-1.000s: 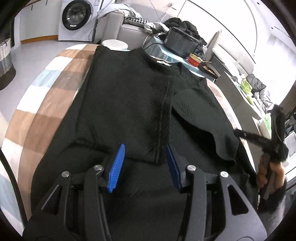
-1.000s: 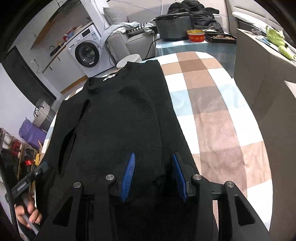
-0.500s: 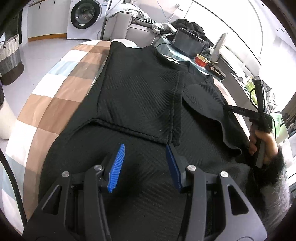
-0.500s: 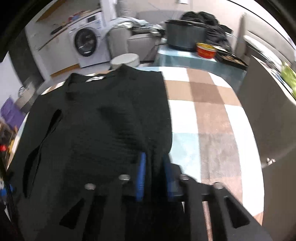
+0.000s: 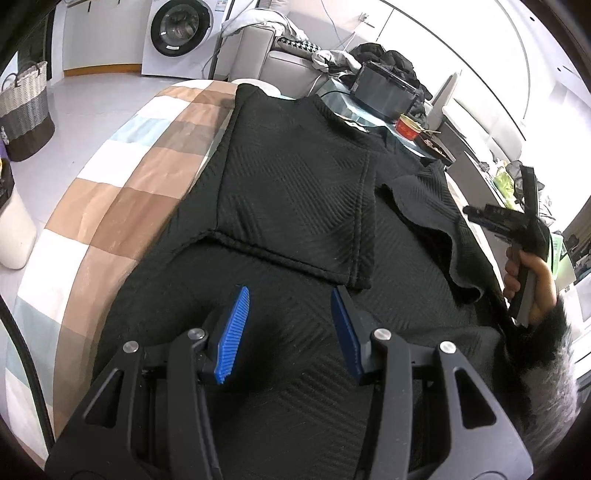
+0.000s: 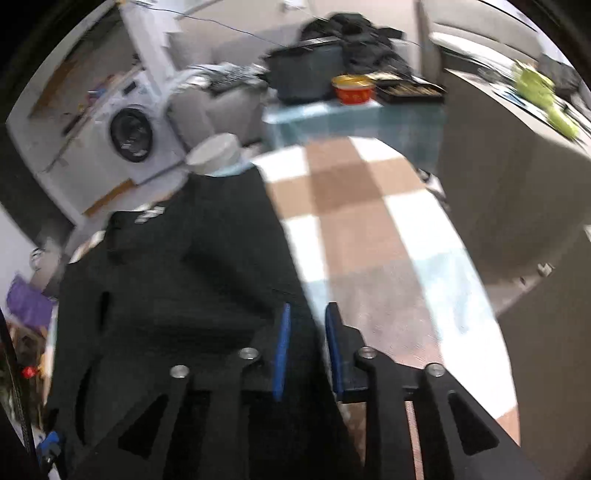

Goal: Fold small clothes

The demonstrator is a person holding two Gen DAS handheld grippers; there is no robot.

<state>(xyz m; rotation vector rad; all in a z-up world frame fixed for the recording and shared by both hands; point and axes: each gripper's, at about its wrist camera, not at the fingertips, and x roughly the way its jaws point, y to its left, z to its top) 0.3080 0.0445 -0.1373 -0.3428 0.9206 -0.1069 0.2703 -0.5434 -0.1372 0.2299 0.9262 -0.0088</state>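
A black knit sweater (image 5: 295, 192) lies spread on a checked tablecloth (image 5: 122, 206), one sleeve folded across its chest. My left gripper (image 5: 289, 295) hovers open over the lower body of the sweater, with nothing between its blue pads. At the right edge a hand in a furry sleeve (image 5: 532, 280) holds my right gripper (image 5: 480, 215) beside a raised fold of cloth. In the blurred right wrist view the right gripper (image 6: 308, 310) has a narrow gap and its jaws are opening. The sweater (image 6: 184, 277) has its right edge lying between them, over the tablecloth (image 6: 362, 236).
Beyond the table's far end stand a white stool (image 6: 216, 155), a washing machine (image 5: 181, 33), a sofa with clothes and a side table with a black pot (image 5: 384, 96) and a red bowl (image 5: 408, 127). A woven basket (image 5: 22, 110) sits on the floor at left.
My right gripper slid to the sweater's right edge, shut on it, and now shows a gap again. The left gripper drew back slightly, still open. A fold rose along the right side.
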